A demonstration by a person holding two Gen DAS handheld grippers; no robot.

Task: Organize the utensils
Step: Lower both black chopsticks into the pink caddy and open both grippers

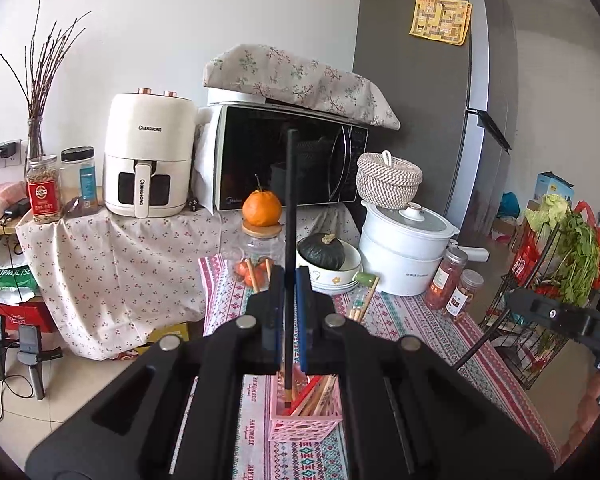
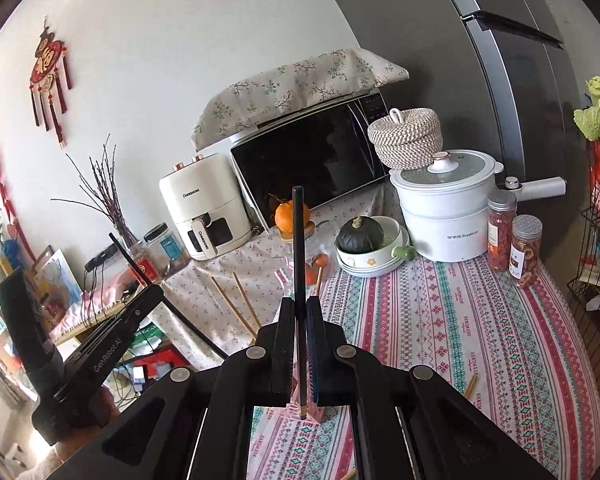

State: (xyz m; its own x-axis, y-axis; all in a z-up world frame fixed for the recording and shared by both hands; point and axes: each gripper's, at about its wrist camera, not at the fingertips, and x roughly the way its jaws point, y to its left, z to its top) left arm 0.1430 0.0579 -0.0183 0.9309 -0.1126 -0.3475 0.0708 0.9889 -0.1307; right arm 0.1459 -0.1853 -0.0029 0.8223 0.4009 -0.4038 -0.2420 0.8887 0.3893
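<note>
My left gripper [image 1: 290, 276] is shut on a black chopstick [image 1: 291, 200] that stands nearly upright. Its lower tip hangs in the mouth of a pink lattice basket [image 1: 304, 428] on the patterned tablecloth, beside several wooden chopsticks [image 1: 318, 396] in the basket. My right gripper [image 2: 300, 304] is shut on a second black chopstick [image 2: 298, 240], also upright, above a corner of the pink basket [image 2: 316, 412]. The left gripper [image 2: 154, 292] shows at the left of the right wrist view with its black chopstick [image 2: 196, 330] slanting. The right gripper [image 1: 516, 300] shows at the right edge of the left wrist view.
Loose wooden chopsticks lie near the stacked bowls [image 1: 364, 304] and on the cloth [image 2: 470, 386]. Behind stand a glass jar topped by an orange [image 1: 261, 208], bowls with a green squash [image 1: 324, 252], a white pot [image 1: 404, 248], two spice jars [image 1: 446, 280], a microwave [image 1: 292, 156]. A wire vegetable rack [image 1: 540, 344] stands right.
</note>
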